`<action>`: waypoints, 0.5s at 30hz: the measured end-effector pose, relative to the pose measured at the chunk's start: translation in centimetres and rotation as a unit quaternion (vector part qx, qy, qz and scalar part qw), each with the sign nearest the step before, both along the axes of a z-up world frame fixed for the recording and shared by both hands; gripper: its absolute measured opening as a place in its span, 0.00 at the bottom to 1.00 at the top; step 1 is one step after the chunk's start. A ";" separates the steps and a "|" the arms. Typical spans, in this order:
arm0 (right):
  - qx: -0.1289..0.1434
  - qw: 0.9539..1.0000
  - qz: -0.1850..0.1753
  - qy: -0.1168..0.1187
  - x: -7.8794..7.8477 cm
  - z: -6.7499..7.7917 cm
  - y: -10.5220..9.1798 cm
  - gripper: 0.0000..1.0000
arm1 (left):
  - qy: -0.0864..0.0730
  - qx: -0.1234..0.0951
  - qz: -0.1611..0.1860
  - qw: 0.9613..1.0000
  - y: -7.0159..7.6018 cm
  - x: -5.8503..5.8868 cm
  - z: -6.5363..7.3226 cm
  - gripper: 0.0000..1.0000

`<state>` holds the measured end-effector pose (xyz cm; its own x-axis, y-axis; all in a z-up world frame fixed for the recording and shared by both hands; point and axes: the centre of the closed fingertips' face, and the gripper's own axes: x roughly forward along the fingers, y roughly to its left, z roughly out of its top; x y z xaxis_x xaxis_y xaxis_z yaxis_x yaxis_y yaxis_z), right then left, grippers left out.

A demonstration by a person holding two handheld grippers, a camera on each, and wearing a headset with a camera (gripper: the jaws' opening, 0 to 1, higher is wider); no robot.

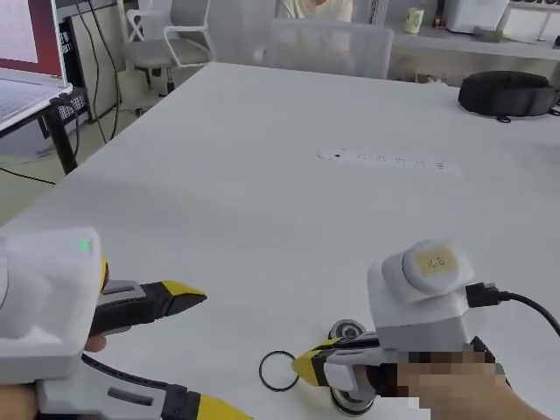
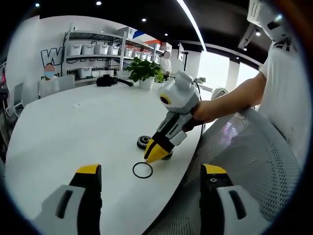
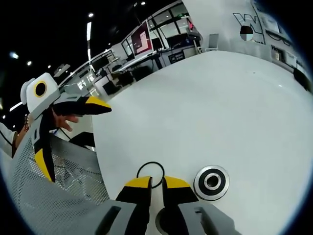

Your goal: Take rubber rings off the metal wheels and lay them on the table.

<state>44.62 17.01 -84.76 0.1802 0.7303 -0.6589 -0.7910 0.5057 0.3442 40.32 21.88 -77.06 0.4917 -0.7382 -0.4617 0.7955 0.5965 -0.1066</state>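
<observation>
Head view is showing the wide white worktop lying mostly bare. Office chairs are standing along its far side, a black bag is sitting at the far right and a power strip is lying mid-surface, all well apart from the work and blocking nothing. The left gripper is hovering at the near left with its fingers spread wide and holding nothing. The right gripper is pointing down near the front edge, its fingers drawn almost together with only a slit showing between them. One metal wheel is sitting just beside those fingers, seemingly still wearing its black band, and a second wheel is lying under the right gripper's body. The rubber ring is lying flat on the worktop right at the right fingertips, its near arc hiding behind them, so whether it is being nipped cannot be told. The danger is probably lying in the release: a ring clinging to a finger could be flicked off the close edge. A careless lift could also be nudging the wheel beneath into a roll, since the left gripper is steadying nothing.
</observation>
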 end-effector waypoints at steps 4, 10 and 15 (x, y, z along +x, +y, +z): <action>0.004 1.000 -0.002 -0.006 0.2 0.5 -0.1 0.05 | 0.000 -0.001 0.000 1.000 0.0 0.0 0.0 0.81; 0.013 1.000 0.007 -0.017 0.1 1.6 0.0 0.06 | -0.001 -0.001 0.000 1.000 0.0 0.0 0.1 0.81; 0.026 0.999 0.019 -0.028 0.0 2.9 0.2 0.06 | 0.001 0.001 -0.003 1.000 0.0 -0.1 0.0 0.81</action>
<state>44.58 17.18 -81.83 0.1879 0.7702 -0.6095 -0.8277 0.4582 0.3239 40.25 21.87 -77.11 0.4873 -0.7397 -0.4642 0.7984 0.5927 -0.1064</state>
